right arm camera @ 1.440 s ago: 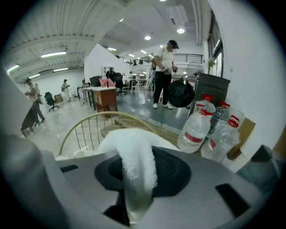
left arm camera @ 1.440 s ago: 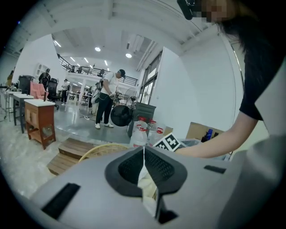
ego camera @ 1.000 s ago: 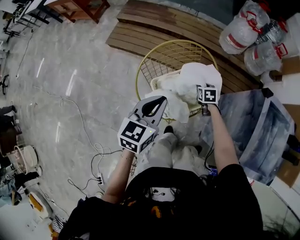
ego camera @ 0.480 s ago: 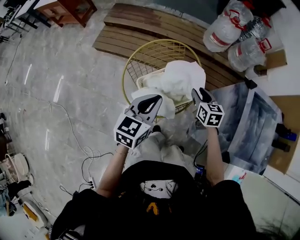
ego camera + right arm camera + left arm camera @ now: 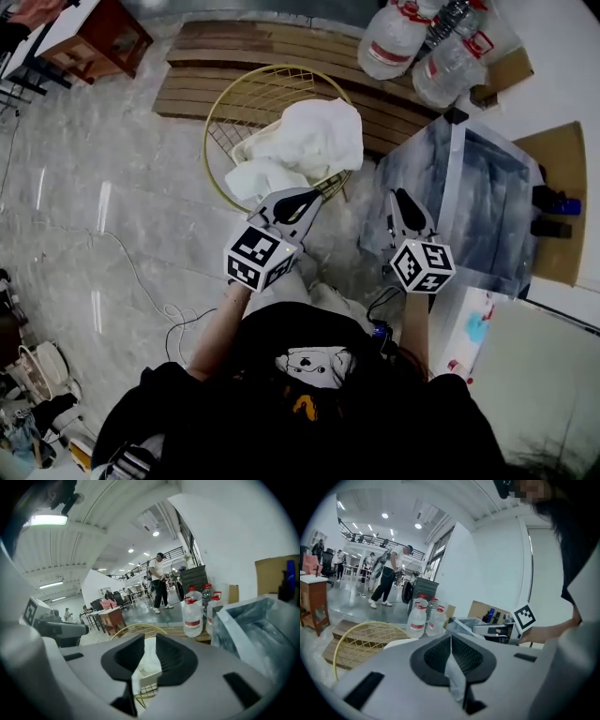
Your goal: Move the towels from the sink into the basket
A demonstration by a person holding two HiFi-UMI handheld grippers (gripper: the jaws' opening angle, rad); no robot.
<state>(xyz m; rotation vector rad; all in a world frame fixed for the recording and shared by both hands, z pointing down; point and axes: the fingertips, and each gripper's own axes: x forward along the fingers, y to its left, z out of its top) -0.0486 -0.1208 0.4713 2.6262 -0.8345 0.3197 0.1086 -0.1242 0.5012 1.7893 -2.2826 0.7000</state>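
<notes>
Right gripper just closing to a narrow empty gap, left gripper pressed together; towels lie in basket ahead; next, likely reach into sink alongside

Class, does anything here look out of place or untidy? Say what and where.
The white towels sit in a lopsided heap in the wire basket, bunched against its near side and seemingly lapping over the rim. Nothing else looks odd.

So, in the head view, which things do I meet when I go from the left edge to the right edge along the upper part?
Wooden table → basket holding the towels → sink → cardboard sheet.
</notes>
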